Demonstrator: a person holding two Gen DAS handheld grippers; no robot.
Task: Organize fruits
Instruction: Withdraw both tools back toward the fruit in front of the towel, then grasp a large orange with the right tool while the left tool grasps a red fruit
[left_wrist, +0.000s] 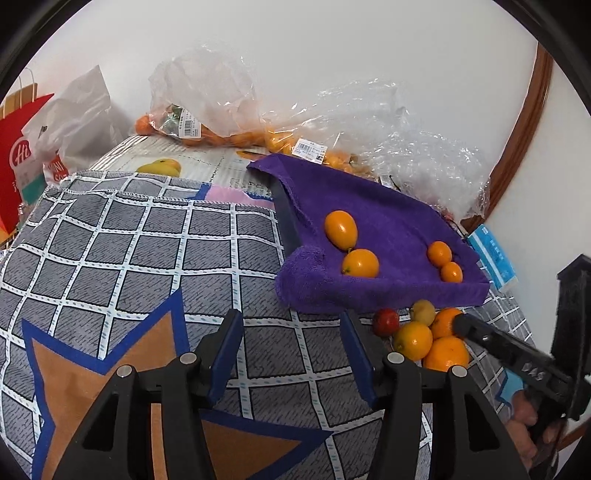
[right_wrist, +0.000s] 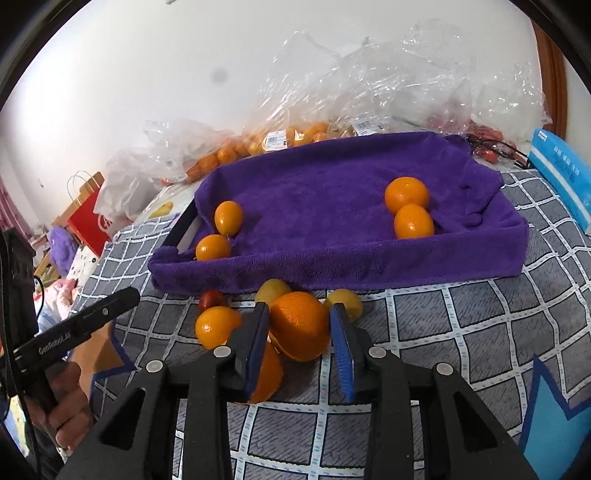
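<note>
Large orange (right_wrist: 301, 325) sits between the blue pads of the right hand-held gripper (right_wrist: 300, 345), in the loose pile of fruit on the checked cloth (right_wrist: 480, 332) just in front of the purple towel (right_wrist: 332, 206). Both pads lie against its sides; jaws clamped on it, the orange resting on the cloth.

Pile around it: a smaller orange (right_wrist: 216, 326) to its left, another orange partly hidden under the left pad, two yellowish fruits (right_wrist: 345, 301) behind, one small red fruit (right_wrist: 211, 299) at the towel's edge.

On the towel, which drapes over a shallow tray: four small oranges in two touching pairs, one pair (right_wrist: 221, 232) at the left end, one pair (right_wrist: 408, 206) toward the right.

Left hand-held gripper (left_wrist: 291, 354) hovers over bare checked cloth, left of the pile; jaws apart, nothing between them.

Behind the towel, against the wall: clear plastic bags (left_wrist: 207, 103) holding more small oranges. Red paper bag (left_wrist: 18, 162) at far left. Blue packet (right_wrist: 557, 170) right of the towel.
</note>
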